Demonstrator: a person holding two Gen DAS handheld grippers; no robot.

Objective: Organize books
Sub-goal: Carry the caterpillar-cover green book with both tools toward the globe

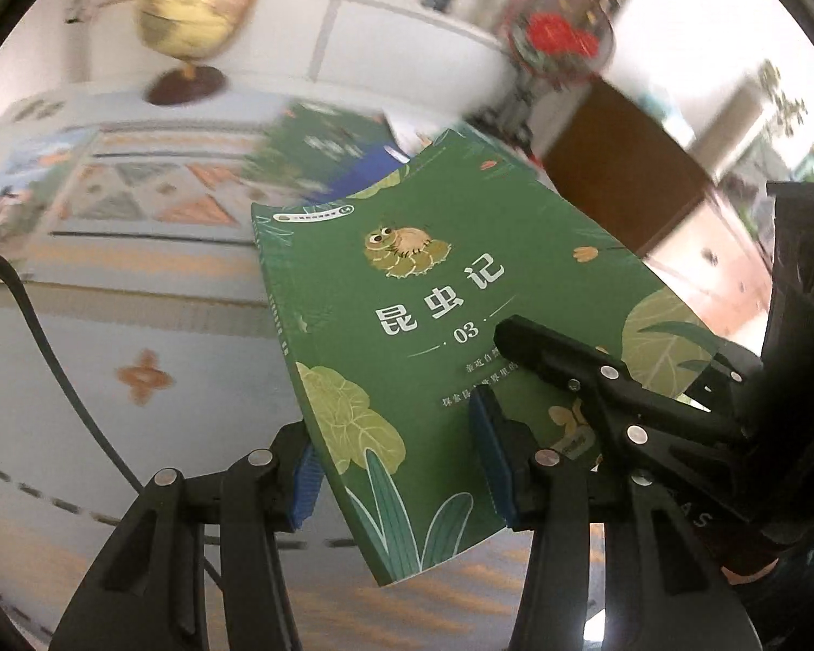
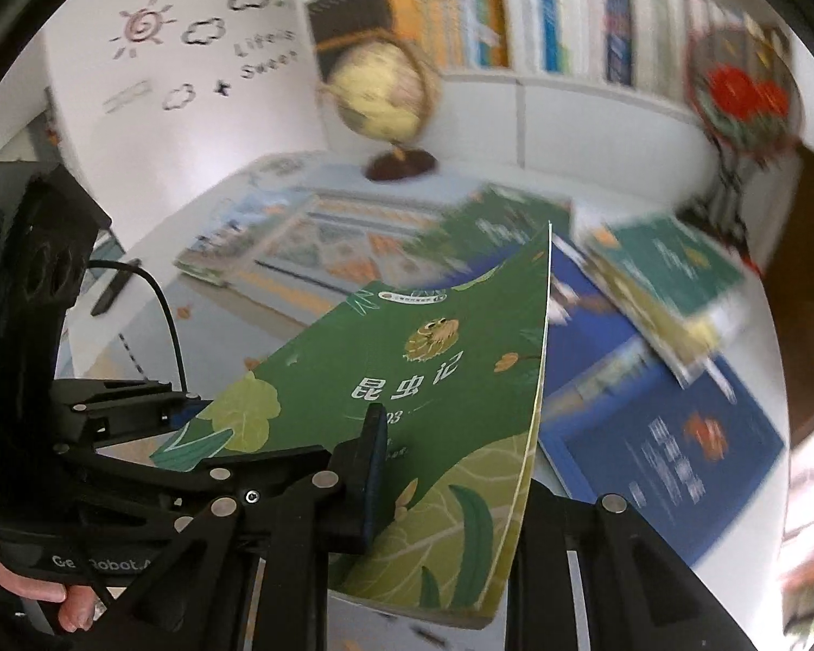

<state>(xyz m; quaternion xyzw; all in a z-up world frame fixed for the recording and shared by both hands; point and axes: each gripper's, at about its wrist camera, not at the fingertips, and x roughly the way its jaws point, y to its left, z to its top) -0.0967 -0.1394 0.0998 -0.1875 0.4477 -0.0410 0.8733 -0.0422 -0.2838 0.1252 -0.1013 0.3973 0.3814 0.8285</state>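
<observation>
A green book (image 1: 434,336) with a caterpillar on its cover, numbered 03, is lifted off the table. In the left wrist view it sits between my left gripper's (image 1: 401,461) blue pads and both pads touch it. My right gripper (image 1: 521,342) clamps its right side from above and below. In the right wrist view the same green book (image 2: 407,412) is held in my right gripper (image 2: 450,488), and my left gripper (image 2: 190,412) grips its far corner. A pile of green and blue books (image 2: 662,293) lies on the table behind, blurred.
A globe (image 2: 380,92) on a dark stand sits at the back of the white table (image 1: 108,434). A bookshelf (image 2: 542,21) with several upright books runs along the wall. A red flower decoration (image 2: 743,92) stands at the right. A patterned mat (image 1: 152,190) covers the table.
</observation>
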